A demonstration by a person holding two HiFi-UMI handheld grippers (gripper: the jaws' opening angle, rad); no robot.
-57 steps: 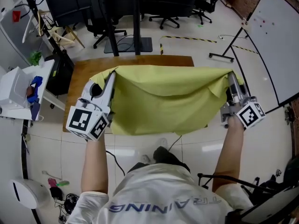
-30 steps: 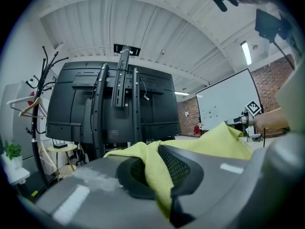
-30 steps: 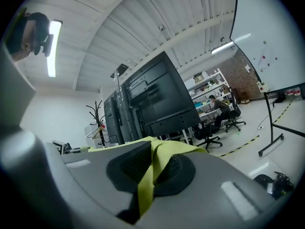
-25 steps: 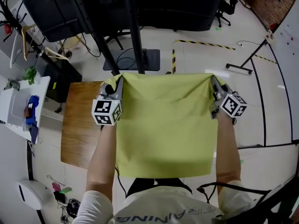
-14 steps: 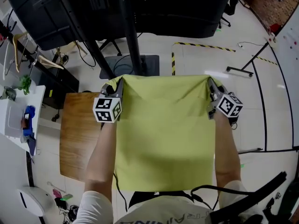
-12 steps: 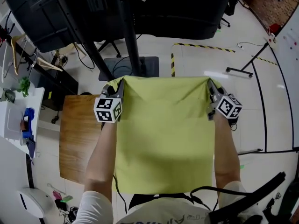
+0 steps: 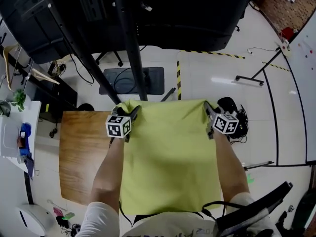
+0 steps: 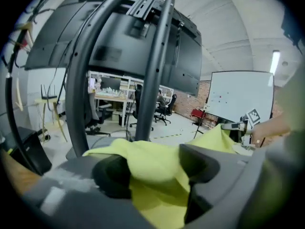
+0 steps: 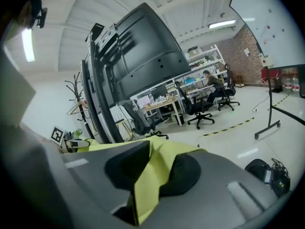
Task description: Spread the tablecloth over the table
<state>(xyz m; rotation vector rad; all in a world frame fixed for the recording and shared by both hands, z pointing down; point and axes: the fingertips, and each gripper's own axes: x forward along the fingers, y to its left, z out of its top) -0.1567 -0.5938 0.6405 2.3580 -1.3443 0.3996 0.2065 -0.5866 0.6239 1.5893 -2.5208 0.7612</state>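
Note:
The yellow-green tablecloth (image 7: 168, 162) lies flat over the right part of the wooden table (image 7: 81, 152), whose left strip is bare. My left gripper (image 7: 132, 111) is at the cloth's far left corner. Its jaws are opening and stand apart, with the corner (image 8: 143, 161) lying loose between them. My right gripper (image 7: 207, 108) is at the far right corner. A fold of cloth (image 9: 147, 180) is still pinched between its pads (image 9: 183, 175) as its jaws begin opening. The table's far edge is hidden under the cloth.
A black stand (image 7: 128, 43) with a large screen rises just beyond the table, its base plate (image 7: 129, 80) on the floor. A black bag (image 7: 233, 110) lies by the right gripper. A white side table (image 7: 15, 137) stands at the left, a whiteboard (image 7: 296, 83) at the right.
Both grippers have sunk with the cloth's far edge, down to the table. The cloth, hanging taut before, now rests flat. The left jaws have parted.

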